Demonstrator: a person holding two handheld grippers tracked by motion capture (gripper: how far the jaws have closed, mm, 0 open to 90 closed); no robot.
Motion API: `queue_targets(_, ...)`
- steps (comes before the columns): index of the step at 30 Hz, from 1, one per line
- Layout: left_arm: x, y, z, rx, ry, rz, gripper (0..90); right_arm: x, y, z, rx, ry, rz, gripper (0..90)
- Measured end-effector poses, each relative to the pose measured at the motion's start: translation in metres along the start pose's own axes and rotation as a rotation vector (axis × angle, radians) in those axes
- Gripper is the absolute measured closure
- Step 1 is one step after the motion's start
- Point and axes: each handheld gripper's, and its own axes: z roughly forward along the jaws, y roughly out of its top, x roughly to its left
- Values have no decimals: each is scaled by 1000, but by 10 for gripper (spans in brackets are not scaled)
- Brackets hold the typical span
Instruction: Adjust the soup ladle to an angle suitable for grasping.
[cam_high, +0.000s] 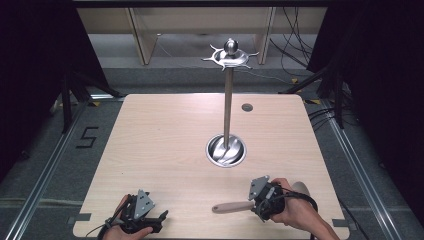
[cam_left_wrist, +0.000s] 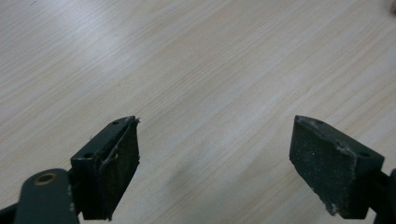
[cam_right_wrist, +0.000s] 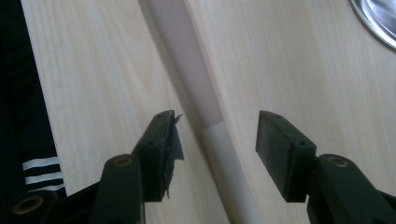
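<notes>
Wooden table: left gripper low, agape, empty; right gripper parted astride spatula.

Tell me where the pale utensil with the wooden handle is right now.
In the high view the pale utensil with the wooden handle lies on the light wooden table near its front edge, right of centre, between the open right gripper's jaws, in front of the metal stand's round base.

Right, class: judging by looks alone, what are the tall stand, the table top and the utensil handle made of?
Stand: polished metal, probably steel, with mirror-like glints. Table top: pale wood or wood-look laminate with visible grain lines. Utensil handle: smooth, matte, pinkish-beige, likely plastic or silicone; cannot tell which.
</notes>
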Motion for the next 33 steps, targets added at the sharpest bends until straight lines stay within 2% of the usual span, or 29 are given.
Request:
queue_targets(2,-1,0,1,-15,-3,-12,156,1,2,2,4,10,14,499)
queue_targets(4,-2,0,1,-20,-3,-16,156,0,3,5,20,15,-5,510)
queue_targets(7,-1,0,0,-10,-3,-3,156,0,5,7,27,26,-9,519)
queue_targets(8,-1,0,1,-13,-3,-8,156,1,5,7,40,21,5,522)
queue_targets(10,-2,0,0,-10,0,-23,156,-1,6,8,46,18,-26,533)
queue_targets(11,-1,0,1,-13,-3,-6,156,-1,6,9,44,19,-38,537)
queue_targets(12,-3,0,0,-11,3,-36,156,1,8,10,50,28,-13,546)
queue_targets(13,-1,0,-1,-1,3,2,156,1,8,10,50,28,-13,546)
queue_targets(14,0,0,-1,0,3,5,156,1,8,9,78,14,-7,550)
queue_targets(15,-1,0,-2,3,5,-4,156,0,9,10,72,20,-30,554)
queue_targets(18,0,1,-2,2,-1,11,156,0,11,11,84,21,-38,575)
queue_targets(19,-1,1,0,-14,-4,-2,156,2,11,11,101,14,-10,580)
queue_targets(21,-1,1,-2,-3,0,2,156,2,12,11,102,16,-10,586)
queue_targets(22,0,1,-2,1,-4,19,156,1,13,13,84,17,-28,596)
queue_targets(23,0,1,-2,1,-4,19,156,3,13,13,110,9,-5,606)
queue_targets(24,0,1,-2,0,-4,16,156,-1,14,14,99,21,-65,609)
queue_targets(25,-1,1,-2,0,0,11,156,0,14,14,113,19,-40,614)
queue_targets(26,0,1,-2,2,-4,23,156,0,15,15,125,23,-37,622)
queue_targets(27,-1,1,-2,-1,-3,3,156,0,15,16,121,15,-35,625)
queue_targets(28,-1,1,-2,-2,-5,3,156,0,15,16,131,16,-32,628)
queue_targets(29,0,1,-2,-1,-4,12,156,-1,16,16,132,25,-52,631)
queue_targets(30,-2,0,-2,-2,0,-16,156,-1,16,16,130,32,-41,637)
queue_targets(31,-1,1,-2,1,0,8,156,-3,15,18,111,35,-67,637)
queue_targets(32,-1,1,-2,0,0,0,156,-3,16,19,114,26,-72,639)
queue_targets(33,-2,1,-2,-2,0,-13,156,-2,16,18,131,21,-53,641)
